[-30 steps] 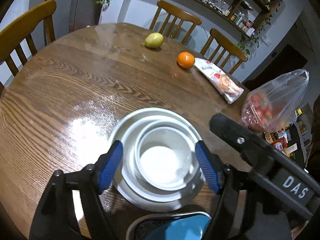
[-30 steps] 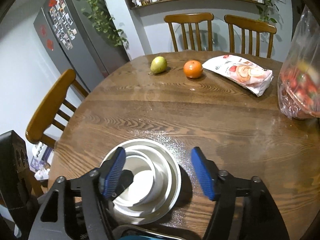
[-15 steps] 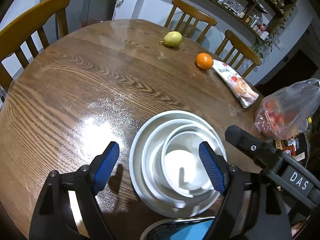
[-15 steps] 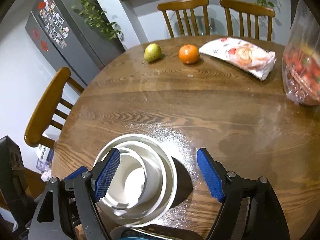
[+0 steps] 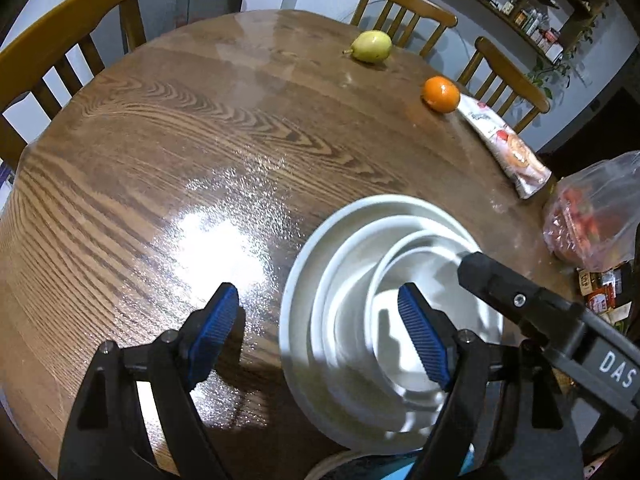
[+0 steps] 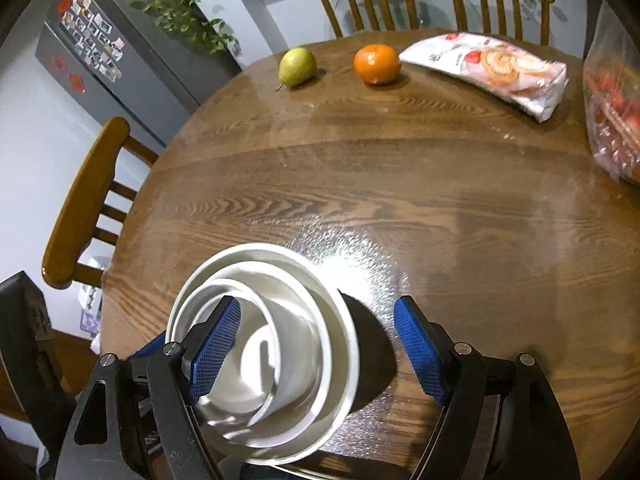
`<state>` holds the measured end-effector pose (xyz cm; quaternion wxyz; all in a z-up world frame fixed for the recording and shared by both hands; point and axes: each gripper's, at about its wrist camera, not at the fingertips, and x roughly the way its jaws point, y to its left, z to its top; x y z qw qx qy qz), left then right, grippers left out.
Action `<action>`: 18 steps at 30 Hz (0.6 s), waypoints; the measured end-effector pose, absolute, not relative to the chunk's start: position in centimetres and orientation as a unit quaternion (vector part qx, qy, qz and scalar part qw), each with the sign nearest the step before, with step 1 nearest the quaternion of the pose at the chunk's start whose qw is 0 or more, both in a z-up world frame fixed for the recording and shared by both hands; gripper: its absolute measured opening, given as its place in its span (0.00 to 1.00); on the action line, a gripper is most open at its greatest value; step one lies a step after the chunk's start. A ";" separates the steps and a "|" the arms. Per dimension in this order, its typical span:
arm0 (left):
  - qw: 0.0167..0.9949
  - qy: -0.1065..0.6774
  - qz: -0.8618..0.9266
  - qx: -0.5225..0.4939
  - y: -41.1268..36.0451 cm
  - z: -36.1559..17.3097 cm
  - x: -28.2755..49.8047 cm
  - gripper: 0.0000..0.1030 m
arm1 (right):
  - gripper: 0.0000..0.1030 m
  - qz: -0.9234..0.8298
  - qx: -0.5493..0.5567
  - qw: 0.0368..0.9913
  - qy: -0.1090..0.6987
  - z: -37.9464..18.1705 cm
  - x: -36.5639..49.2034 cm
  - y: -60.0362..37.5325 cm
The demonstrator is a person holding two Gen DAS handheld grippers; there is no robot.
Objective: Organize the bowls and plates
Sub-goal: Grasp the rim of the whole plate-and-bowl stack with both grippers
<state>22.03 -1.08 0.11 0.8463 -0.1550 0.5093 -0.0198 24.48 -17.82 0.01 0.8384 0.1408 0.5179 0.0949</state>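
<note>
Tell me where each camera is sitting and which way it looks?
Left wrist: on the left gripper, looking down at the stacked white dishes on the table; its blue pads and the right gripper's black finger show.
Right wrist: on the right gripper, looking down across the table; its own blue pads show.
Shared: the dishes, pear, orange, snack packet.

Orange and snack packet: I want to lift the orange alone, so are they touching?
Apart. The right wrist view shows a strip of bare table between the orange and the snack packet.
</note>
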 end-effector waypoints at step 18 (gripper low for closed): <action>0.832 0.538 -0.010 -0.135 -1.8 -1.5 22.7 0.79 | 0.78 0.106 0.166 0.816 0.544 -2.9 25.5 -17.4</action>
